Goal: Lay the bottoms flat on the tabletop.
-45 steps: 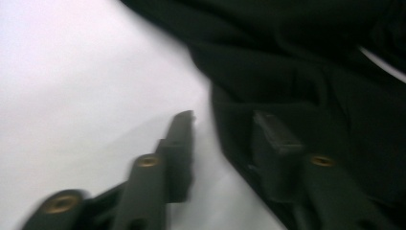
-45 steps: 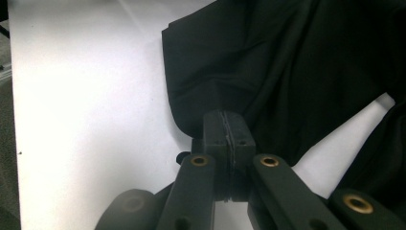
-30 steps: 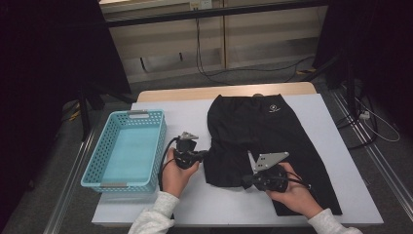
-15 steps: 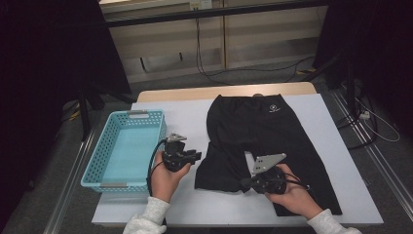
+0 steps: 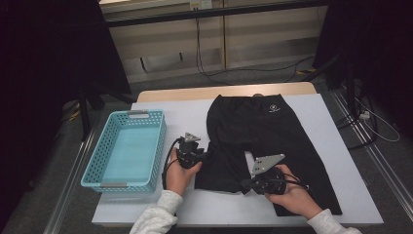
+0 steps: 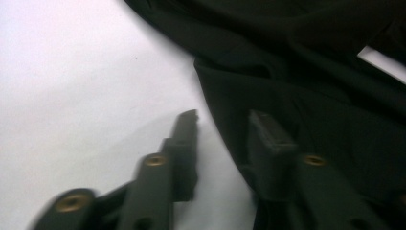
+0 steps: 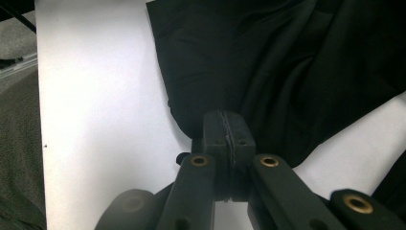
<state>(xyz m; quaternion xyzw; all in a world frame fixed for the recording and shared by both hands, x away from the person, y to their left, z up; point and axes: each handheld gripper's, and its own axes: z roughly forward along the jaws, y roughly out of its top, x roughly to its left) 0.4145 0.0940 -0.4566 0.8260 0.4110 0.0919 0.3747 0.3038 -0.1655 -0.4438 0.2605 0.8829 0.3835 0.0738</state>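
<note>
We see a pair of black shorts (image 5: 263, 141) spread flat on the white table (image 5: 341, 122), waistband toward the far edge with a small white logo (image 5: 272, 109) near it, and the two legs reaching toward the person. A light blue plastic basket (image 5: 156, 146) sits on the left part of the table, apart from the shorts. The left gripper (image 5: 204, 156), held in the person's left hand (image 5: 180, 173), lies between the basket and the shorts, at the outer edge of the left leg. In the left gripper view its jaws stand apart, one over bare table and the other over the dark fabric (image 6: 311, 96), with the hem edge running between them; we cannot tell whether either jaw touches the cloth. The right gripper (image 5: 246, 184), held in the right hand (image 5: 290, 192) near the front edge, carries a grey three-cornered plate (image 5: 264, 162) on top. In the right gripper view (image 7: 225, 125) its jaws are pressed together on a fold of the shorts' hem, the fabric bunching just beyond the tips. White sleeves (image 5: 156, 217) cover both forearms.
</note>
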